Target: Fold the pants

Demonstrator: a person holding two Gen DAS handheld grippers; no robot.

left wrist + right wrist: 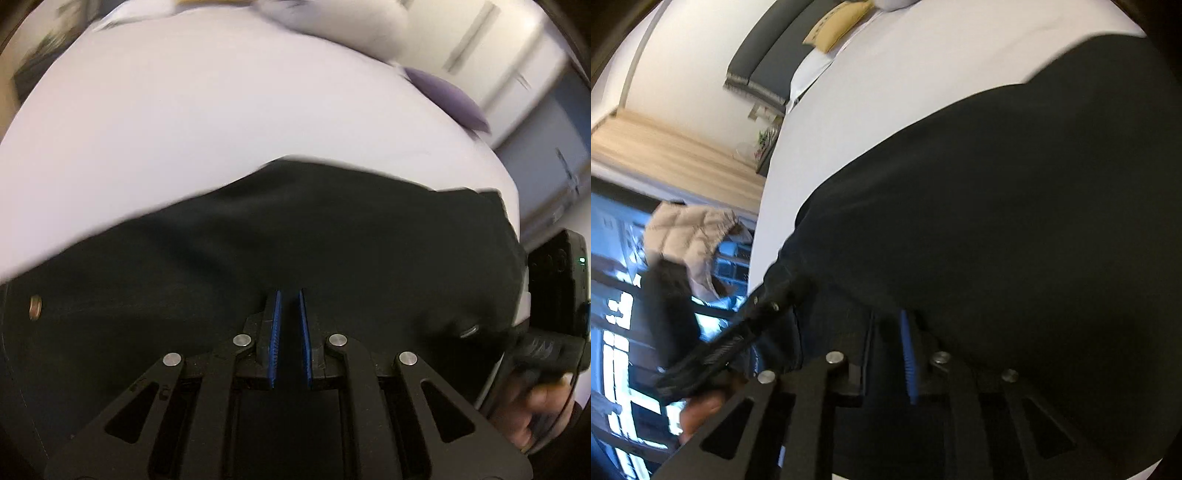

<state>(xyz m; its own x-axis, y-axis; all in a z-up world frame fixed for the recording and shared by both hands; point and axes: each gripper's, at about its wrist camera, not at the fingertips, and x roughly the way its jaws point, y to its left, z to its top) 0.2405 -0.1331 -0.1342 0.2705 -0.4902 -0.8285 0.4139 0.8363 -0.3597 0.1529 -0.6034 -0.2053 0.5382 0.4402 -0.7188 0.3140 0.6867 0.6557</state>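
Basically, black pants (295, 229) lay on a white bed sheet (203, 110), filling the lower half of both wrist views. Left gripper (289, 295) sat low over the cloth, its blue pads (275, 332) nearly together with a narrow gap; dark fabric ran between them, so it looked pinched on the pants, though black on black made that hard to confirm. Right gripper (886, 321) was buried under a bulge of the same cloth; only one blue pad (908, 354) showed clearly, the other side hidden, so whether it was clamped or spread could not be told. In the left view the right gripper's body showed at the far right edge, near the pants' right end. The garment's long axis ran roughly crosswise to the left fingers, spreading left and right, with bare sheet straight ahead beyond the far edge. A metal button (35, 306) sat at the left. Judged step: an edge lifted for a fold; likely the cloth would need carrying forward over itself. A purple pillow (450, 99) lay well apart, further up the bed.
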